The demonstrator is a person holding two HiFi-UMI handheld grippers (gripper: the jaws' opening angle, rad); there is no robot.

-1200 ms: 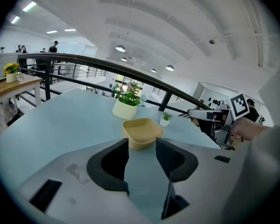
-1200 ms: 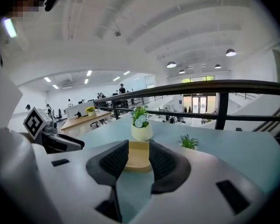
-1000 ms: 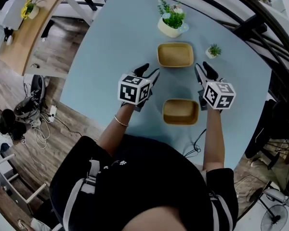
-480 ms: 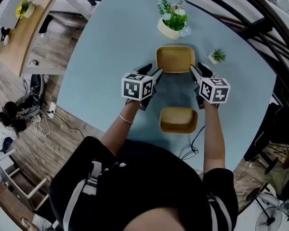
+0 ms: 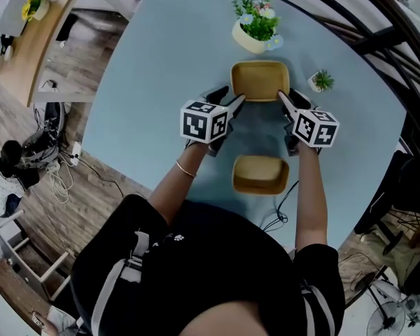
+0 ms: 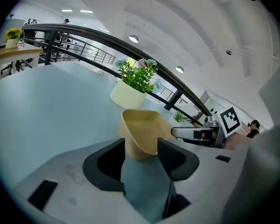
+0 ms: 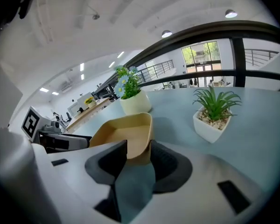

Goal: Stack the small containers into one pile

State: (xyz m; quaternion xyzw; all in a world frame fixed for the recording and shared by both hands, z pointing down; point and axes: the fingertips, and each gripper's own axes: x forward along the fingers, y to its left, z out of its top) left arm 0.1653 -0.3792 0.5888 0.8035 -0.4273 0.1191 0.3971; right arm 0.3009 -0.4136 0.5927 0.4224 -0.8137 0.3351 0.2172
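At 12 o'clock from the near container [image 5: 260, 174], the far container [image 5: 259, 80] is lying crosswise, its 9 and 3 o'clock ends sitting loose between the left gripper [image 5: 232, 99] jaws, which have just been opening wider, and the spread right gripper [image 5: 285, 98] jaws

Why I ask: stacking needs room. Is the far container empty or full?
Empty: the far container shows only its bare tan floor inside.

Bench [image 5: 168, 61] pale blue, plain. Far container [image 5: 259, 80] & near container [image 5: 260, 174] tan. Cubes on left hand-held gripper [image 5: 229, 96] & right hand-held gripper [image 5: 288, 98]: blk/wht squares. Flowering plant [image 5: 255, 26] green, cream pot. Floor [image 5: 77, 75] brown wood-grain.
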